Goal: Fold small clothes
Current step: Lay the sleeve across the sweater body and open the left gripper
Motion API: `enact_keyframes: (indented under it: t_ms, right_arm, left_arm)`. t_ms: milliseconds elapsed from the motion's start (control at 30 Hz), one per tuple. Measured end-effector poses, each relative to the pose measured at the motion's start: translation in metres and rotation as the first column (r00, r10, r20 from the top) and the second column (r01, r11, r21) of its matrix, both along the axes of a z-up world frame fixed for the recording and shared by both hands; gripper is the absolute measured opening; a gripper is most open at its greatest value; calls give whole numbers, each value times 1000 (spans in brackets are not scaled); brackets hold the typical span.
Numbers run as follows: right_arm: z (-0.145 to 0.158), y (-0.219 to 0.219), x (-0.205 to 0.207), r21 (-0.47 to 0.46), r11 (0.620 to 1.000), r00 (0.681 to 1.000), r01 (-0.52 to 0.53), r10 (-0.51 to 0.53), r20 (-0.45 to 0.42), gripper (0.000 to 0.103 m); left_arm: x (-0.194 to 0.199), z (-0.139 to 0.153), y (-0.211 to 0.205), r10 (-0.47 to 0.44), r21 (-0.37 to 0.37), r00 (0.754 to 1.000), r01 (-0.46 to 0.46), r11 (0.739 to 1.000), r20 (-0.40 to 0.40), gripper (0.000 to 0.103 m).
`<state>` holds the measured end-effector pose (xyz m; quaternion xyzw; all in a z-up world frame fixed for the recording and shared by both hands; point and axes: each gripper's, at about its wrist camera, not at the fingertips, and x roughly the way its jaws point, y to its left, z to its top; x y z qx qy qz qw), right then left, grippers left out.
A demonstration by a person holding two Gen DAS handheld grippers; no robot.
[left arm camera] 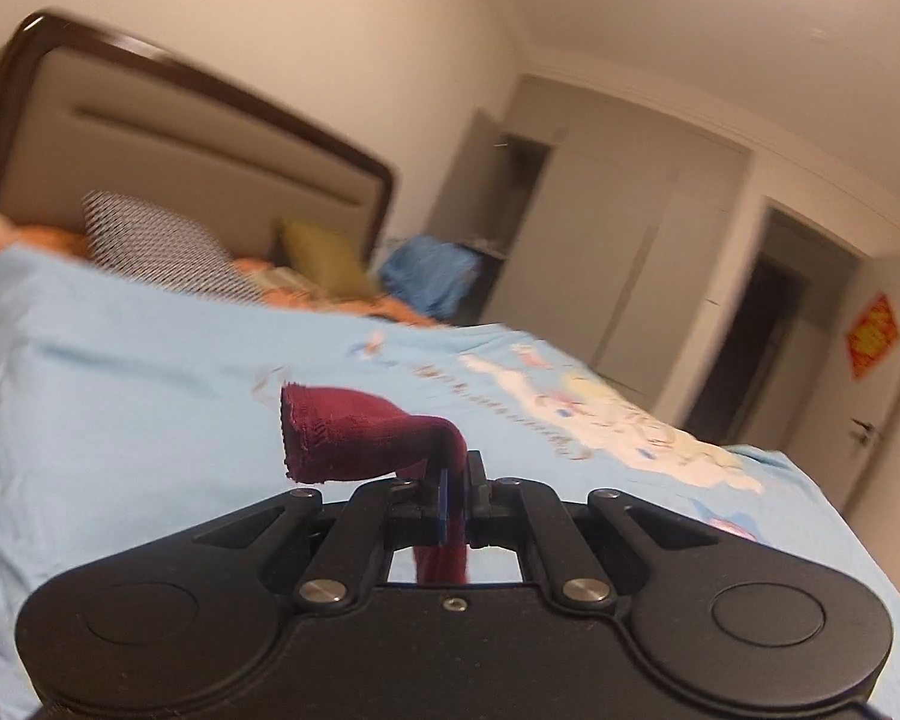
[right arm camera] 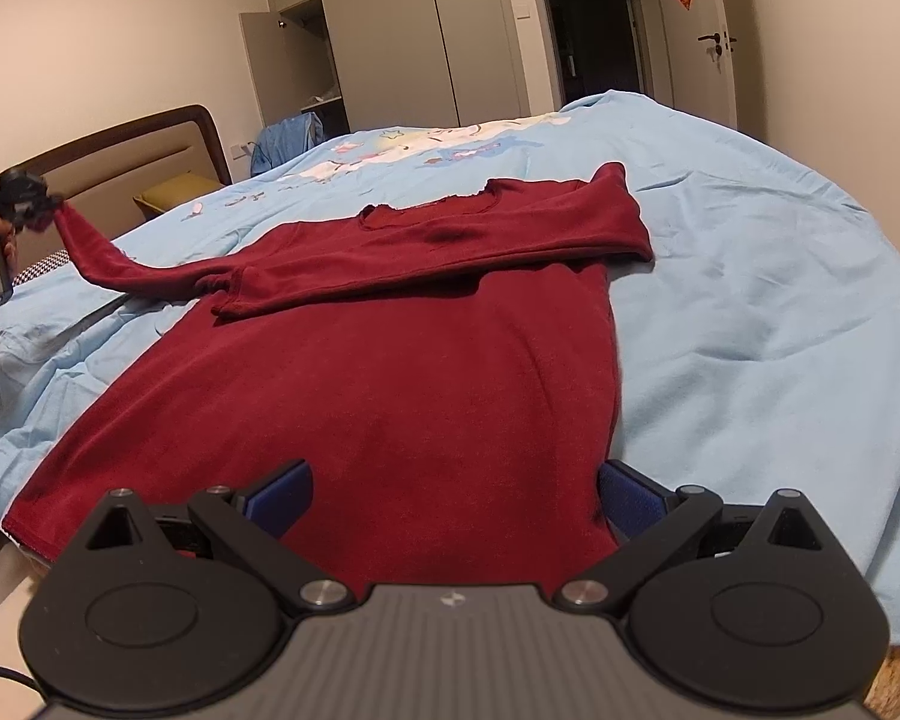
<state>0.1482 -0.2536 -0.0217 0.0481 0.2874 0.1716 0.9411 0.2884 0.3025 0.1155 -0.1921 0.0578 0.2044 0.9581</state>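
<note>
Dark red shirt (right arm camera: pixel 390 372) lies flat on the blue bedcover (right arm camera: pixel 750 300), one sleeve folded across. The left tongs (left arm camera: pixel 455 483) pinch the other sleeve's cuff (left arm camera: pixel 330 438); the right tongs (right arm camera: pixel 453 498) stand wide open, empty.

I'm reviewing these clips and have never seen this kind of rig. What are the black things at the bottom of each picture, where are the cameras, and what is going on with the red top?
No robot here: a person holds a two-finger gripper in each hand, and each carries a fisheye camera looking along its fingers. The left view shows the left gripper shut on the sleeve cuff of a dark red long-sleeved top, lifted above the light blue bedcover. The right view shows the right gripper open, hovering over the top's hem. The top lies flat on the bedcover, one sleeve already folded across the chest. At far left there, the left gripper holds the other sleeve.
</note>
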Motion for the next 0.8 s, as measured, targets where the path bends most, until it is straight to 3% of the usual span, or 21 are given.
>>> enact_keyframes:
  t_ms: [200,400,567,800]
  right_arm:
    - [-1,-8,-4,32,999,1000,13,-13,13,103]
    - [-3,-22,-12,51,998,999,45,-46,21,103]
    - [-5,-36,-21,60,995,996,82,-83,23,103]
    - [-5,-58,-34,48,989,990,138,-139,32,103]
  left_arm:
    - [18,36,-95,-184,149,983,184,972,-10,4]
    - [38,31,-193,-343,243,937,349,905,-67,4]
    - [57,-5,-276,-452,355,873,487,798,-182,4]
    - [74,-79,-346,-584,370,723,691,621,-368,4]
